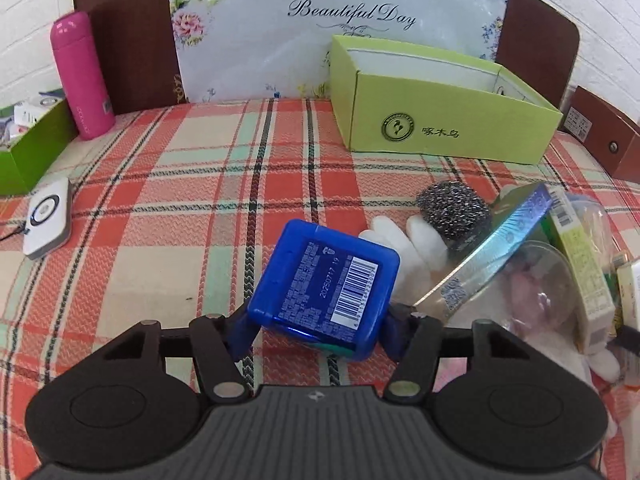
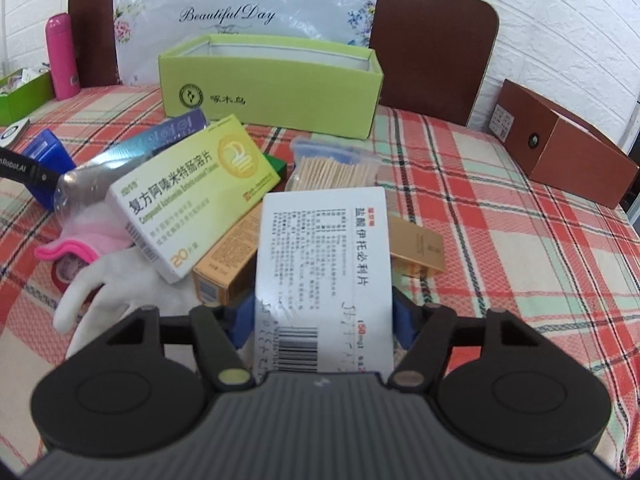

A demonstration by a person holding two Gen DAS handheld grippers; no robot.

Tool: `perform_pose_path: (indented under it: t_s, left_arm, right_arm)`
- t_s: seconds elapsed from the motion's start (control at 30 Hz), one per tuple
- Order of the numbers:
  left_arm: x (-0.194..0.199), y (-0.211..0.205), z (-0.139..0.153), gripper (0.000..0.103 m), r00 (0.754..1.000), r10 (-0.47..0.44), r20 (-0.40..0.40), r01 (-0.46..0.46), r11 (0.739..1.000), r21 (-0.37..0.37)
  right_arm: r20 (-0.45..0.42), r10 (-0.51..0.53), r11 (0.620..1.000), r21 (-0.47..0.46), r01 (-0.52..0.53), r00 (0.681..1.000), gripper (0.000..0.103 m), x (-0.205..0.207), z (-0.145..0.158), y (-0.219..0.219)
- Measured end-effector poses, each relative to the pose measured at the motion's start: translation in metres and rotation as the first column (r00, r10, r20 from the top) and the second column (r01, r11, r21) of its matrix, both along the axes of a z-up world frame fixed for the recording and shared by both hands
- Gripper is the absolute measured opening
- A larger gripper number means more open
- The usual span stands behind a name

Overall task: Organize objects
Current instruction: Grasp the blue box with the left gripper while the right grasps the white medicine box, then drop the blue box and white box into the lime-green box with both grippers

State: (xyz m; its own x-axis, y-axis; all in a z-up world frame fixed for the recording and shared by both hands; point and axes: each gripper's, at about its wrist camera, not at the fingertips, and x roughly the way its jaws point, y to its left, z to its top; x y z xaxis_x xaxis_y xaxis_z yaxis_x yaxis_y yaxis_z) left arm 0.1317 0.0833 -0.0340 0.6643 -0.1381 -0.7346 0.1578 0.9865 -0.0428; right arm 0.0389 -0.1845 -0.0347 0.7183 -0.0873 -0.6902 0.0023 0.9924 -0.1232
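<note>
Your work surface is a plaid cloth (image 1: 200, 168), backed by a floral "Beautiful Day" sheet (image 1: 320, 12) against a brown board (image 2: 432, 48). The open lime-green box (image 1: 448, 120) stands at the far edge in both views.

Only the right wrist view shows the brown case (image 2: 568, 152) in full; the left wrist view cuts it off at the frame edge. Only the left wrist view shows the white device (image 1: 48, 216) at far left in full, as well as the steel scourer (image 1: 454, 210) lying against a white glove (image 1: 404, 240).

The pink flask (image 1: 82, 76) stands upright beside a green tray (image 1: 28, 152) in both views; the tray is cut off and its contents are too small to identify.

The clutter pile shows best from the right wrist: a yellow medicine carton (image 2: 196, 196), a bag of wooden sticks (image 2: 336, 168), small tan cartons (image 2: 228, 264) and a pink-trimmed item (image 2: 68, 252) partly hidden under clear plastic.

Your left gripper (image 1: 318, 324) clamps the blue flat case (image 1: 324, 284) by its sides, barcode upward, tilted, just beside the glove. Your right gripper (image 2: 324, 320) clamps the white medicine box (image 2: 324, 276) at the near edge of the pile. The fingers of both are mostly hidden behind their loads.
</note>
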Motion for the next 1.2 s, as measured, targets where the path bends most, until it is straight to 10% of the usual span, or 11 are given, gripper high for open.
perform_pose_path:
  t_s: [0.3, 0.57, 1.2]
  left_arm:
    - [-0.023, -0.022, 0.082, 0.063, 0.985, -0.05, 0.167, 0.053, 0.999, -0.012]
    - [0.022, -0.08, 0.143, 0.063, 0.95, -0.087, 0.3, 0.107, 0.993, -0.05]
    - [0.207, -0.108, 0.082, 0.063, 0.964, -0.019, 0.264, 0.021, 1.0, -0.002]
  right_arm:
    - [0.123, 0.027, 0.983, 0.174, -0.048, 0.992, 0.066, -0.011, 0.069, -0.034]
    - [0.234, 0.067, 0.975, 0.191, -0.113, 0.97, 0.066, 0.079, 0.127, -0.033]
    - [0.093, 0.019, 0.968, 0.246, -0.041, 0.995, 0.066, 0.308, 0.053, -0.014]
